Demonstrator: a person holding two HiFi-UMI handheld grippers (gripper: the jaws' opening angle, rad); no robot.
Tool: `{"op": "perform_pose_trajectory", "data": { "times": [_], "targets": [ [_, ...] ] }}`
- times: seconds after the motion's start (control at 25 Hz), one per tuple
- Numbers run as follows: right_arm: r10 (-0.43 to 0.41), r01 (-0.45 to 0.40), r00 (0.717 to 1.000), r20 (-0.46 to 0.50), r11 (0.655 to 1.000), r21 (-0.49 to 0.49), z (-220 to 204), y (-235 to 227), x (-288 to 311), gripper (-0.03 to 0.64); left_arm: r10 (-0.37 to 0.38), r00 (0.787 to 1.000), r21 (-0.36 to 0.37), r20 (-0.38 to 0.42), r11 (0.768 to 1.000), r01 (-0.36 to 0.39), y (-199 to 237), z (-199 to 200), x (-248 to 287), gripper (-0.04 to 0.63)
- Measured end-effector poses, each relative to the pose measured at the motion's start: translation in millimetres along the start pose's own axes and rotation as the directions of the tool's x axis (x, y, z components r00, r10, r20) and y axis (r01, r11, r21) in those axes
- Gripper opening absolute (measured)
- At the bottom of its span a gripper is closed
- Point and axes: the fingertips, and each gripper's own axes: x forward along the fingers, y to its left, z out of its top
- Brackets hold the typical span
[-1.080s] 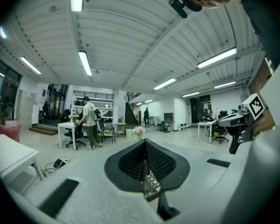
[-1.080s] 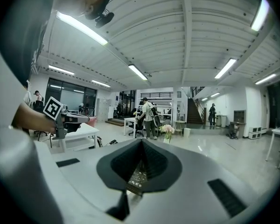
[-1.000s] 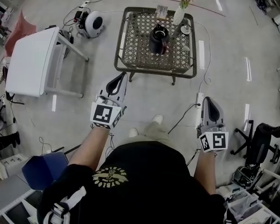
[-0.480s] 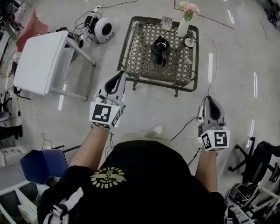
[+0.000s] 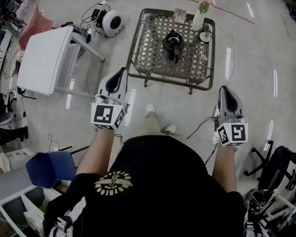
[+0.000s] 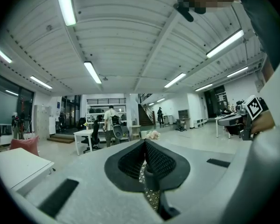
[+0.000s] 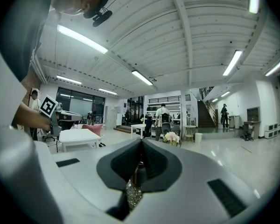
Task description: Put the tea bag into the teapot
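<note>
I hold two claws out in front of me, one in each hand, above the floor and well short of the bench (image 5: 153,58). My left claw (image 5: 122,70) is fully closed, its dark ribbed pads meeting at the tip, with nothing between them. My right claw (image 5: 223,89) is closed the same way and holds nothing. Both point level, ahead towards the bench.

The bench is a single metal lattice one. On it stand one black teapot (image 5: 173,44), one white vase (image 5: 199,19) of pink flowers, one small round object (image 5: 204,35) and one small pale rack (image 5: 180,15) at the far edge. The rack is too small to tell whether it holds the tea bag.

The teapot stands upright near the middle of the bench, lid on top. A narrow part juts from its near side towards me, and I cannot tell if it is the spout or the handle. One white table (image 5: 44,60) stands to my left.
</note>
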Motion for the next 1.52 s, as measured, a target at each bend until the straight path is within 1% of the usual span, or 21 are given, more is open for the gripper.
{"op": "perform_pose_trajectory", "data": {
  "times": [0.16, 0.44, 0.8, 1.04, 1.12, 1.28, 1.4, 1.52],
  "targets": [
    [-0.011, 0.011, 1.0, 0.005, 1.0, 0.001, 6, -4, 14, 0.006, -0.004, 1.0, -0.012, -0.007, 1.0, 0.004, 14, -4, 16, -0.003],
    [-0.055, 0.055, 0.998, 0.001, 0.998, -0.004, 12, -14, 38, 0.006, -0.056, 0.998, 0.001, -0.016, 0.998, 0.056, 28, -1, 56, -0.003],
    [-0.092, 0.093, 0.996, -0.016, 0.996, 0.016, 5, -25, 64, 0.006, -0.093, 0.995, -0.001, -0.035, 0.996, 0.093, 43, -7, 94, -0.003],
    [-0.109, 0.11, 0.993, -0.035, 0.994, 0.027, 0, -24, 88, 0.006, -0.141, 0.989, 0.01, -0.054, 0.99, 0.141, 48, -13, 112, -0.003],
    [-0.105, 0.106, 0.994, -0.041, 0.994, 0.023, 0, -21, 99, 0.006, -0.145, 0.988, 0.003, -0.053, 0.989, 0.145, 55, -15, 119, -0.003],
    [-0.103, 0.103, 0.994, -0.045, 0.995, -0.002, 10, -16, 121, 0.006, -0.153, 0.987, -0.034, -0.05, 0.988, 0.152, 73, -21, 138, -0.003],
    [-0.112, 0.111, 0.993, -0.045, 0.994, -0.023, 18, -15, 132, 0.006, -0.18, 0.983, -0.048, -0.041, 0.983, 0.178, 75, -22, 149, -0.003],
    [-0.14, 0.14, 0.989, -0.043, 0.99, -0.017, 23, -14, 144, 0.006, -0.217, 0.975, -0.024, -0.042, 0.976, 0.216, 78, -25, 164, -0.003]
  ]
}}
